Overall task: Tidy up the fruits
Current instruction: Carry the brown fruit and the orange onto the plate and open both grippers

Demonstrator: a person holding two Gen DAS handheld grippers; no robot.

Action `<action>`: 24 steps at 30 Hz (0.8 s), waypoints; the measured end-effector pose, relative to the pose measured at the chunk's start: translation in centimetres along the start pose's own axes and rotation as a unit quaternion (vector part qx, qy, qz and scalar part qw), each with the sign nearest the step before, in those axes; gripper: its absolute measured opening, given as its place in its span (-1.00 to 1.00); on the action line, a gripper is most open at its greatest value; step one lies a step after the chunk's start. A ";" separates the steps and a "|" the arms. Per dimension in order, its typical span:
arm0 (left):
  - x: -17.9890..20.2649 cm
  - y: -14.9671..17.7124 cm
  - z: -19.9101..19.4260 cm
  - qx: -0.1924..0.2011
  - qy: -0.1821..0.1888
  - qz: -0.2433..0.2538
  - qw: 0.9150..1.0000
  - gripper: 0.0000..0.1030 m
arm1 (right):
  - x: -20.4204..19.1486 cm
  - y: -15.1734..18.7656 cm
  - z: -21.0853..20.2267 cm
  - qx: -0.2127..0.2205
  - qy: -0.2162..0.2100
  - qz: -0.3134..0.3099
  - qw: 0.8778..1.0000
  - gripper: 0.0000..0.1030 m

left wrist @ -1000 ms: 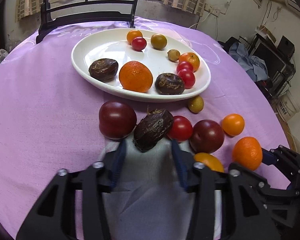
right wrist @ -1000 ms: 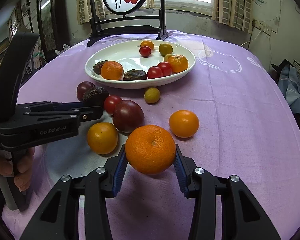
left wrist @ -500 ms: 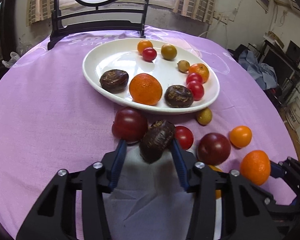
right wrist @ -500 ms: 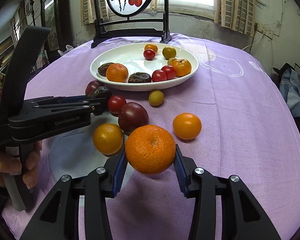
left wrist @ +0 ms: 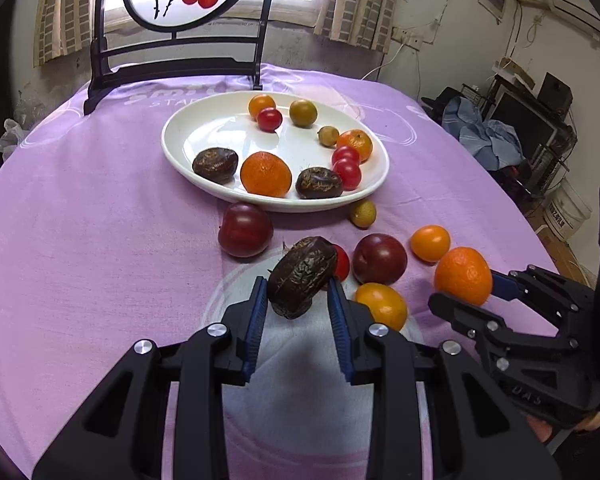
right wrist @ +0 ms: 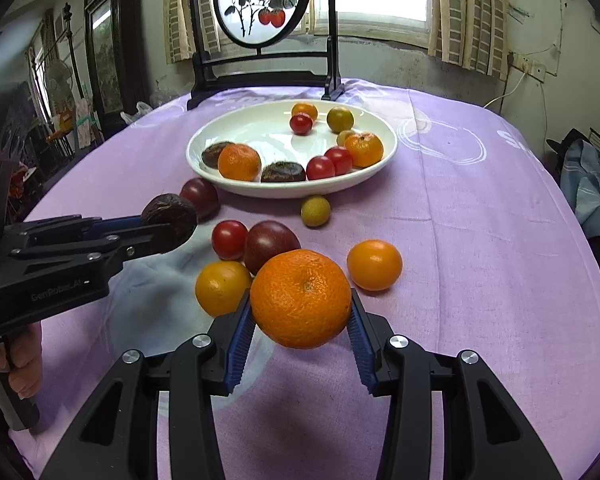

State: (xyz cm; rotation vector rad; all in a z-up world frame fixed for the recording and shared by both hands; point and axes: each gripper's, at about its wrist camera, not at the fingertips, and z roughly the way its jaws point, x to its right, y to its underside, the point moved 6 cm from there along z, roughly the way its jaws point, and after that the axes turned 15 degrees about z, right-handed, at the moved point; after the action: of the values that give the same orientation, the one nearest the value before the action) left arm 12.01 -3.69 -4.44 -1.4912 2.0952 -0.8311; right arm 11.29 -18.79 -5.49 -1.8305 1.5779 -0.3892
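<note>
A dark wrinkled fruit (left wrist: 302, 274) hangs just above the purple cloth, and my left gripper (left wrist: 298, 285) has its jaws closing with both pads pressed on it. From the right wrist view the same fruit (right wrist: 168, 213) sticks out of the left gripper (right wrist: 170, 227). My right gripper (right wrist: 300, 304) is shut on a large orange (right wrist: 300, 294), held off the table. The white plate (left wrist: 188, 148) behind holds several fruits. Loose on the cloth lie two dark plums (left wrist: 245, 229) (left wrist: 379, 258), a cherry tomato (left wrist: 343, 266), a yellow-orange fruit (left wrist: 382, 305) and a small orange (left wrist: 430, 242).
A small yellow-green fruit (left wrist: 363, 213) lies against the plate's near rim. A black-framed painted screen (left wrist: 180, 0) stands at the table's far edge. A person's hand (right wrist: 20, 364) grips the left tool. Clutter and clothes (left wrist: 488, 140) sit beyond the table's right edge.
The left jaws have closed onto the dark wrinkled fruit and lifted it off the cloth. The right gripper stays still with the orange.
</note>
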 end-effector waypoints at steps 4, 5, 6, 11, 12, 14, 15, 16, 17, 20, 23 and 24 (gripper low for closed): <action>-0.8 -0.7 -0.7 0.007 -0.006 0.006 1.000 -0.42 | -0.2 -1.0 -0.7 0.015 -0.011 0.009 1.000 -0.12; -1.0 -1.0 -0.8 0.008 -0.008 0.008 1.000 -0.42 | -0.4 -1.3 -0.8 0.017 -0.011 0.007 1.000 -0.13; -1.2 -1.3 -0.8 0.008 -0.011 0.011 1.000 -0.42 | -0.6 -1.6 -0.9 0.019 -0.012 0.005 1.000 -0.12; -2.5 -3.4 -0.9 0.015 -0.023 0.025 0.999 -0.42 | -2.2 -4.3 -0.8 0.032 -0.008 -0.027 0.999 -0.13; -2.9 -4.0 -0.9 0.018 -0.025 0.025 0.999 -0.42 | -2.6 -4.8 -0.7 0.037 -0.007 -0.033 0.999 -0.13; -3.6 -5.2 -0.7 0.023 -0.027 0.021 0.999 -0.42 | -3.4 -6.3 -0.3 0.044 -0.009 -0.045 0.998 -0.13; -4.1 -5.9 -0.4 0.024 -0.028 0.017 0.999 -0.42 | -3.7 -6.9 0.0 0.046 -0.009 -0.048 0.998 -0.13; -4.6 -6.4 -0.2 0.024 -0.029 0.012 0.999 -0.42 | -4.1 -7.5 0.4 0.048 -0.010 -0.053 0.997 -0.13; -5.0 -6.9 0.2 0.026 -0.031 0.007 0.999 -0.42 | -4.4 -8.1 0.9 0.048 -0.010 -0.057 0.997 -0.13; -6.6 -8.6 1.7 0.027 -0.044 -0.006 0.999 -0.42 | -5.1 -9.7 2.9 0.047 -0.001 -0.064 0.997 -0.13; -8.0 -9.8 3.7 0.015 -0.051 -0.024 0.998 -0.42 | -5.4 -11.0 5.4 0.034 0.010 -0.056 0.998 -0.13; -8.3 -10.1 4.4 0.010 -0.053 -0.029 0.998 -0.42 | -5.4 -11.3 6.2 0.027 0.014 -0.053 0.998 -0.12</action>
State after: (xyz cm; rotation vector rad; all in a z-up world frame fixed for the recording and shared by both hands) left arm 24.44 0.77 -0.61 -1.5565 1.9708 -0.7741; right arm 22.45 -11.42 -1.44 -1.8793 1.4773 -0.5027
